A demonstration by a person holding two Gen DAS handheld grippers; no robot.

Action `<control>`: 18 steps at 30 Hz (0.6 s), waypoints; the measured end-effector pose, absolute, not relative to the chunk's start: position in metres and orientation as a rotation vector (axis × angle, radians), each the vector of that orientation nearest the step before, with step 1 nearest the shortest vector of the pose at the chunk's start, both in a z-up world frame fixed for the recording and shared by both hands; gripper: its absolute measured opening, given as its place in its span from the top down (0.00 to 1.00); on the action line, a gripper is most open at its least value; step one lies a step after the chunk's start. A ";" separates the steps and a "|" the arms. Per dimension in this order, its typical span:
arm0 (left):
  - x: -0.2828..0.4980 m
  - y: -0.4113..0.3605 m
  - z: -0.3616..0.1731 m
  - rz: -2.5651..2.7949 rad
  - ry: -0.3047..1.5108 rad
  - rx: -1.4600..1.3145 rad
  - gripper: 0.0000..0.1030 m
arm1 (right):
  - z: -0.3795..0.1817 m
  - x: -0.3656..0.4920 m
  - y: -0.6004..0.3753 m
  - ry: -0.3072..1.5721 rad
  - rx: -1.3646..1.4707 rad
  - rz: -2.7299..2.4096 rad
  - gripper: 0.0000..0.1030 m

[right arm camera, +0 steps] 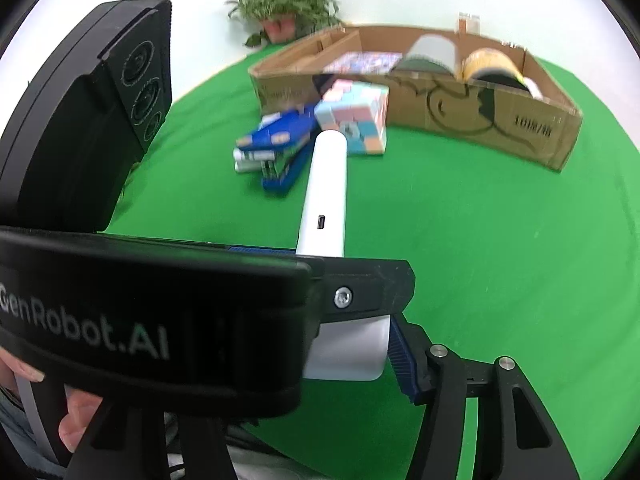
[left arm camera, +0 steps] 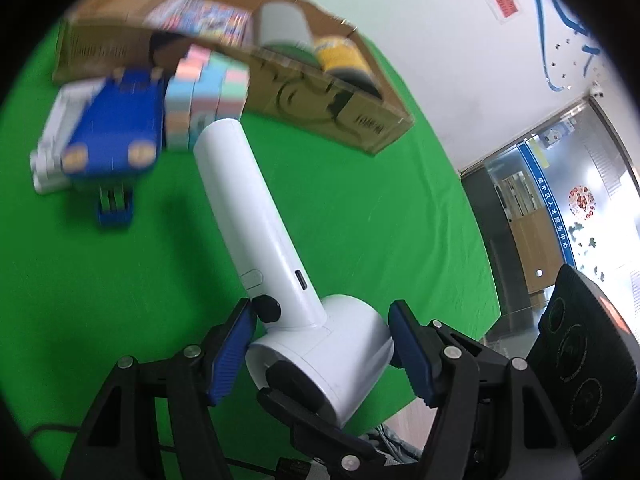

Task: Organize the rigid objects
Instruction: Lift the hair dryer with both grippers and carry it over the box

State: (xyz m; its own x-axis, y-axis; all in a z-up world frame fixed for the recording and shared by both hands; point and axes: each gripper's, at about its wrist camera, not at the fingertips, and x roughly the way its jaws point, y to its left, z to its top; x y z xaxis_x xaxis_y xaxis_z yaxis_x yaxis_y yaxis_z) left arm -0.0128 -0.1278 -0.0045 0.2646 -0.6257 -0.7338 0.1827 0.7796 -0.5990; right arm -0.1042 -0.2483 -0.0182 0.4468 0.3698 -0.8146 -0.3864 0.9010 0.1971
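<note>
Two grippers crowd the round head of one white handheld device (left arm camera: 256,216), a smooth plastic tool whose long straight handle points forward, away from both cameras. It seems to hang just above the green cloth (left arm camera: 360,220), since a shadow lies apart from the handle. The left gripper (left arm camera: 324,312) pinches the head, one blue pad on each side, one of them beside a small black knob. The right gripper (right arm camera: 348,344) has one blue pad against the same head. Its other finger is hidden behind the left tool, so whether it is clamped cannot be told. A person's hand (right arm camera: 76,420) shows at the lower edge. The far tip of the handle sits near a pastel block cube (left arm camera: 204,92), with a blue toy piece (left arm camera: 116,136) and a blue stapler (left arm camera: 114,208) just beside it. Behind them stands an open cardboard box (left arm camera: 320,92), already holding a yellow can (left arm camera: 340,56) and other items. The main danger is the grip. The head is rounded and slick, and the long handle acts as a lever, so the device could swivel or slip out. A swinging tip could knock the cube or catch the box's front wall. The two tools are also close enough to bump each other.
</note>
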 end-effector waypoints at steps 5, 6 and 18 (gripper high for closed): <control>-0.002 -0.125 0.029 -0.547 1.081 -0.355 0.35 | 0.006 -0.086 -0.240 0.947 -0.028 0.453 0.47; 0.001 -0.123 0.034 -0.545 1.063 -0.348 0.35 | 0.013 -0.081 -0.237 0.928 -0.028 0.452 0.47; 0.064 -0.108 0.087 -0.543 0.916 -0.263 0.36 | 0.067 -0.005 -0.219 0.808 0.021 0.443 0.50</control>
State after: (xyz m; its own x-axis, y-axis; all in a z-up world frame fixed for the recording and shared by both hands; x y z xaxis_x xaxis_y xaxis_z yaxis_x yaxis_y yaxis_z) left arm 0.0643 -0.1084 0.0874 0.4877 -0.5492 -0.6786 0.3315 0.8356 -0.4380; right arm -0.0050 -0.2192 0.0668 0.6044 0.3909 -0.6942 -0.3748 0.9084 0.1852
